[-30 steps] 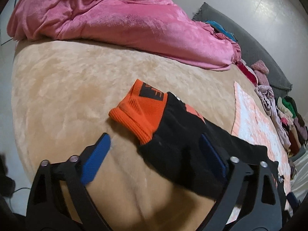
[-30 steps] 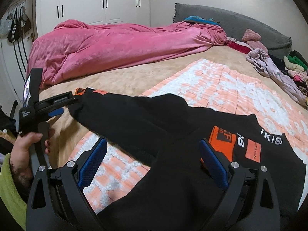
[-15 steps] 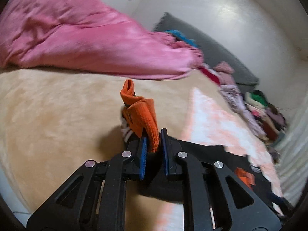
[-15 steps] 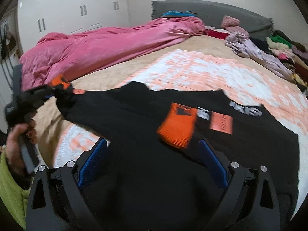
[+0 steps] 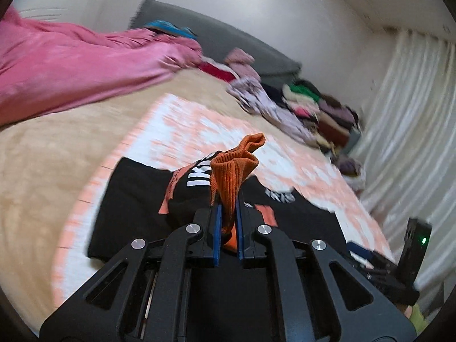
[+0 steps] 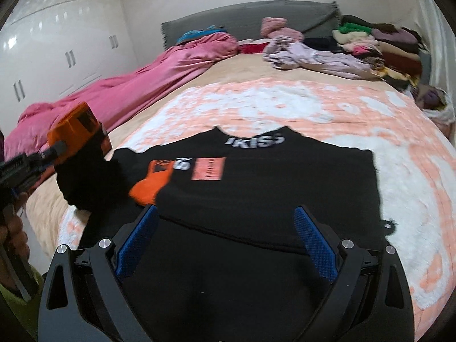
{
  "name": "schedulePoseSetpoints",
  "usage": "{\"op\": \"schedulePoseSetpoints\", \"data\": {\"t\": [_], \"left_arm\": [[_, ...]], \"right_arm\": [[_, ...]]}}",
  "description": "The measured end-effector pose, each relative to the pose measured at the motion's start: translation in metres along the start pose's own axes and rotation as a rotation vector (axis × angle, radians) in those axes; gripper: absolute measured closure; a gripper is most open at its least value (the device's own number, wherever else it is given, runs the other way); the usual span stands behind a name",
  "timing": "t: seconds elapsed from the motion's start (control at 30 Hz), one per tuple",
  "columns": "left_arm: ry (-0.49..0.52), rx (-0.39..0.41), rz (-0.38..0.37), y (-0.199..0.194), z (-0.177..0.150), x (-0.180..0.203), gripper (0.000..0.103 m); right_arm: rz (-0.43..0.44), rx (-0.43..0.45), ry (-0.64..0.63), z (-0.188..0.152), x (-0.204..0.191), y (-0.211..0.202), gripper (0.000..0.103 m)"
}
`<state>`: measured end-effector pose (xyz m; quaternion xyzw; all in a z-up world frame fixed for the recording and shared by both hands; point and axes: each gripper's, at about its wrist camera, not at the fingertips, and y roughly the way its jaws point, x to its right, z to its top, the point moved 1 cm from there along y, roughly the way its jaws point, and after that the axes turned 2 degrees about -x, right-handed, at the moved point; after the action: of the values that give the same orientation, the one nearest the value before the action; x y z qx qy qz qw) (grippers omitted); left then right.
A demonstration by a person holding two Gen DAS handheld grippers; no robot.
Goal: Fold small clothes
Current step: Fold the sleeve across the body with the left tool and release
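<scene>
A black sweatshirt [image 6: 273,182] with orange cuffs and white lettering lies on the peach-and-white blanket [image 6: 285,105]. My left gripper [image 5: 227,213] is shut on the orange cuff [image 5: 233,171] of one sleeve and holds it raised over the black body [image 5: 134,199]. From the right wrist view that cuff [image 6: 77,134] hangs at the left with the black sleeve drooping below. The other orange cuff [image 6: 152,182] lies folded on the chest. My right gripper [image 6: 225,239] is open and empty just above the sweatshirt's lower part.
A pink duvet [image 6: 128,85] is bunched along the bed's left side. A pile of clothes [image 6: 370,45] sits by the grey headboard [image 6: 248,17] at the back right. White wardrobes [image 6: 57,45] stand at the left. Curtains [image 5: 413,131] hang at the right.
My left gripper shut on the orange sleeve cuff, lifted it and carried it rightward over the sweatshirt body. The right gripper stayed open and shifted over the lower part.
</scene>
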<state>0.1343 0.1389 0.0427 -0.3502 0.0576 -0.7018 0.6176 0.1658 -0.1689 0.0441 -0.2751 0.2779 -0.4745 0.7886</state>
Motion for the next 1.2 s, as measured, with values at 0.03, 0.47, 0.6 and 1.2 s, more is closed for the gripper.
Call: {"op": "schedulePoseSetpoints", "data": {"t": [0.03, 0.47, 0.6, 1.2], "left_arm": [[0.012, -0.017, -0.007, 0.007, -0.003, 0.006, 0.101], [0.115, -0.252, -0.086, 0.081, -0.062, 0.043, 0.083], [0.155, -0.265, -0.139, 0.079, -0.072, 0.052, 0.072], [0.088, 0.061, 0.295, 0.024, -0.040, -0.011, 0.036]], "right_arm": [[-0.007, 0.003, 0.013, 0.000, 0.006, -0.002, 0.008], [-0.038, 0.012, 0.098, -0.003, 0.038, -0.007, 0.008], [-0.012, 0.003, 0.106, 0.001, 0.034, -0.002, 0.008], [0.178, -0.179, 0.059, 0.017, -0.047, 0.088, 0.036]]}}
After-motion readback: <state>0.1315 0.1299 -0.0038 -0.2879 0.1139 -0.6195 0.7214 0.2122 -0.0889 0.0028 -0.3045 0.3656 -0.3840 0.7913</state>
